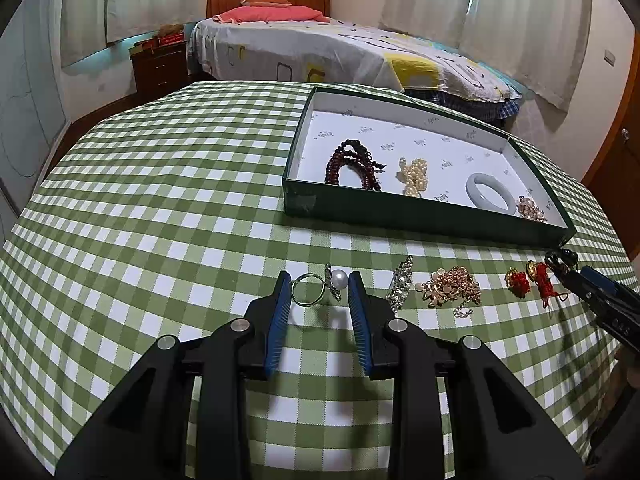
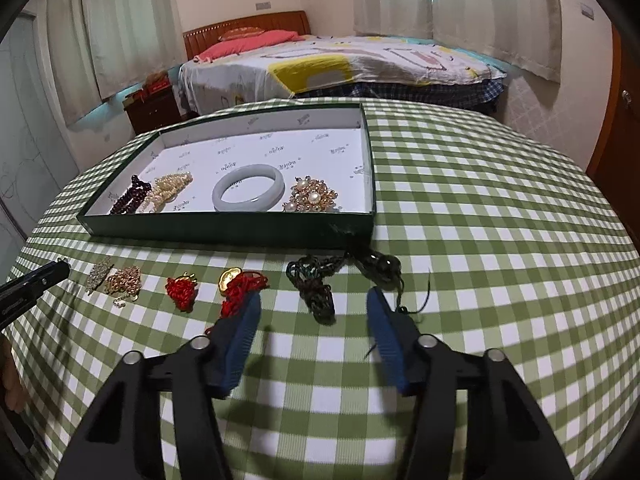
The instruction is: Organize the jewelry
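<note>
A green tray (image 1: 420, 214) (image 2: 224, 230) holds dark red beads (image 1: 352, 164), a pearl strand (image 1: 414, 176), a jade bangle (image 1: 491, 194) (image 2: 248, 188) and a gold pearl brooch (image 2: 314, 196). In front of it on the checked cloth lie a pearl ring (image 1: 318, 286), a rhinestone clip (image 1: 400, 284), a gold chain (image 1: 452, 290), red knots (image 2: 182, 290) (image 2: 240, 286) and a dark cord necklace (image 2: 320, 284). My left gripper (image 1: 319, 286) is open around the pearl ring. My right gripper (image 2: 314, 304) is open around the dark cord necklace.
The table has a green-and-white checked cloth (image 1: 160, 200). A bed (image 1: 320, 48) stands behind the table, with a dark nightstand (image 1: 160, 66) to its left. The right gripper's tip (image 1: 600, 296) shows at the right edge of the left wrist view.
</note>
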`<state>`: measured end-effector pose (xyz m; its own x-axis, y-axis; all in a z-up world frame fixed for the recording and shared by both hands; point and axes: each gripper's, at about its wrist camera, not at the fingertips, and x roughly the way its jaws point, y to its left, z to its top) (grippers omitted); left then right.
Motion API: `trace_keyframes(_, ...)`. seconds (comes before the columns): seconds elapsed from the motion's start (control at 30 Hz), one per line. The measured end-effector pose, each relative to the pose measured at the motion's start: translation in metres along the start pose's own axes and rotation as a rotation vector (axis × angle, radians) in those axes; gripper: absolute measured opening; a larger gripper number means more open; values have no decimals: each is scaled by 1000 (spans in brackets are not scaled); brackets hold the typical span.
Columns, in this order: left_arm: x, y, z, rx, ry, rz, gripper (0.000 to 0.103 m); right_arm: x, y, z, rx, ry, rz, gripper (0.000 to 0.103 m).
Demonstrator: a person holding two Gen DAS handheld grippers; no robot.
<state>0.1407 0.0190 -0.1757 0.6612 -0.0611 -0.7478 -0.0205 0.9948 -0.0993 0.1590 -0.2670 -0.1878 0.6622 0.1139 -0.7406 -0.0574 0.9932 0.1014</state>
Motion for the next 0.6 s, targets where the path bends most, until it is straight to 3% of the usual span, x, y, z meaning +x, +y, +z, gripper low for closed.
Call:
trace_keyframes(0.2, 4, 2, 0, -5, 11, 2, 29, 14, -1, 5, -7, 52, 8, 44)
trace_keyframes(0.37, 6, 1, -1, -6, 12, 2, 29, 15, -2, 4, -11, 55, 3, 24)
trace_keyframes(0.43, 7, 2, -1, -6, 12, 2, 29, 15, -2, 4, -17, 57, 3, 12)
trace_keyframes(0.6, 6, 2, -1, -5, 11, 2, 29, 13, 3, 2, -42, 54, 15, 9)
